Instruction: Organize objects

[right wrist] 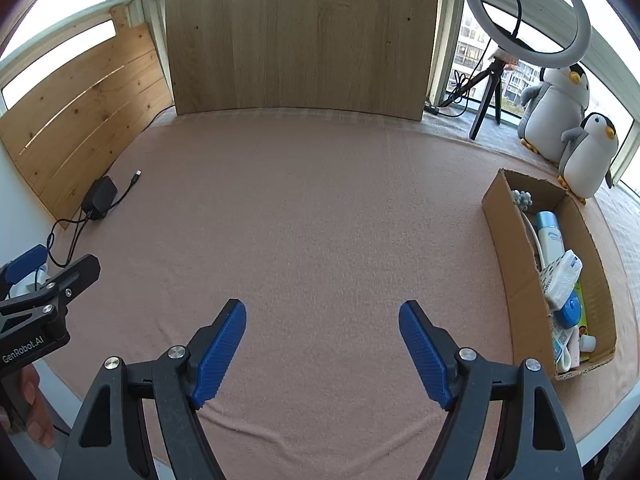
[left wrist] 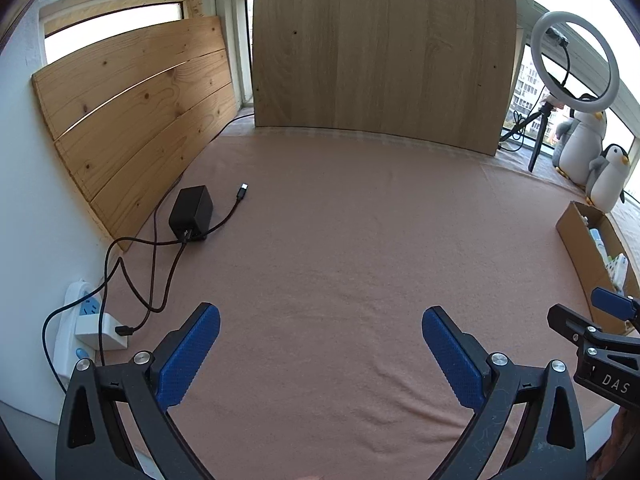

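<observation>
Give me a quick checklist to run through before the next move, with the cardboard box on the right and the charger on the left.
1. Left hand-held gripper open, nothing between its fingers: ok.
2. Right hand-held gripper open and empty: ok.
3. Cardboard box upright, open side up, already holding items: ok.
4. Pink cloth between the grippers and the box free of loose items: ok.
5. Black charger off the cloth's left edge: not ok, cables trailing from it.
6. Room left in the box: cannot tell.

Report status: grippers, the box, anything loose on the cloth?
Left gripper open, empty. Right gripper open, empty. Cardboard box holds the items, far right. Black adapter and its cable loose at far left.
</observation>
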A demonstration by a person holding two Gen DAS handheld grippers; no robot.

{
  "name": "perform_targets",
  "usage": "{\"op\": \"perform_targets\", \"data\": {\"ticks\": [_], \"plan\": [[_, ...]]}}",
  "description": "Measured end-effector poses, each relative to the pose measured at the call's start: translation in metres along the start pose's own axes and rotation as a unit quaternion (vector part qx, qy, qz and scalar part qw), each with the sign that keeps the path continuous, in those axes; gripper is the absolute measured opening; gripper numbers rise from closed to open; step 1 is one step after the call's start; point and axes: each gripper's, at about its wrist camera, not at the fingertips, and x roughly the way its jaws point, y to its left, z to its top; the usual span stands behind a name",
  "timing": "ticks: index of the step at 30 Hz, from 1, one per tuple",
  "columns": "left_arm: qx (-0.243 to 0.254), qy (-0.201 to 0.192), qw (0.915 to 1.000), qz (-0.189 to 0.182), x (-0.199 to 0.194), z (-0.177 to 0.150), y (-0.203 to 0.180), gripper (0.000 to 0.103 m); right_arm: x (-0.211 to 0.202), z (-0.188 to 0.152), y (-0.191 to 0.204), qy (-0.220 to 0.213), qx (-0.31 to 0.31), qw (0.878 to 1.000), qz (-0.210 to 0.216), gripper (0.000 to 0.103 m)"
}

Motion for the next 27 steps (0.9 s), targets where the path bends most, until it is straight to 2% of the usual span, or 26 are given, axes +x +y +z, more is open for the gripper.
{"op": "perform_targets", "data": {"ticks": [3, 7, 10, 17, 27], "plan": [[-0.003, 0.006, 0.9999, 0.016, 0.003, -0.005, 0.011, 0.103, 0.0, 0.001, 0.012, 0.007, -0.002, 1.0, -0.007, 0.075], [-0.011, 0.005, 0.9995, 0.03, 0.005, -0.006, 0.024, 0.103, -0.007, 0.003, 0.03, -0.009, -0.013, 1.0, -0.009, 0.076], [-0.019, 0.009, 0.9993, 0.03, 0.008, -0.008, 0.033, 0.103, -0.007, 0.007, 0.042, -0.011, -0.014, 1.0, -0.003, 0.076], [-0.015, 0.023, 0.9995, 0.018, 0.022, -0.011, 0.039, 0.103, -0.003, 0.013, 0.048, -0.02, 0.03, 0.999, 0.012, 0.076], [-0.003, 0.033, 0.9994, 0.011, 0.039, -0.026, 0.044, 0.103, 0.025, 0.01, 0.042, 0.007, 0.08, 0.997, -0.009, 0.076]]}}
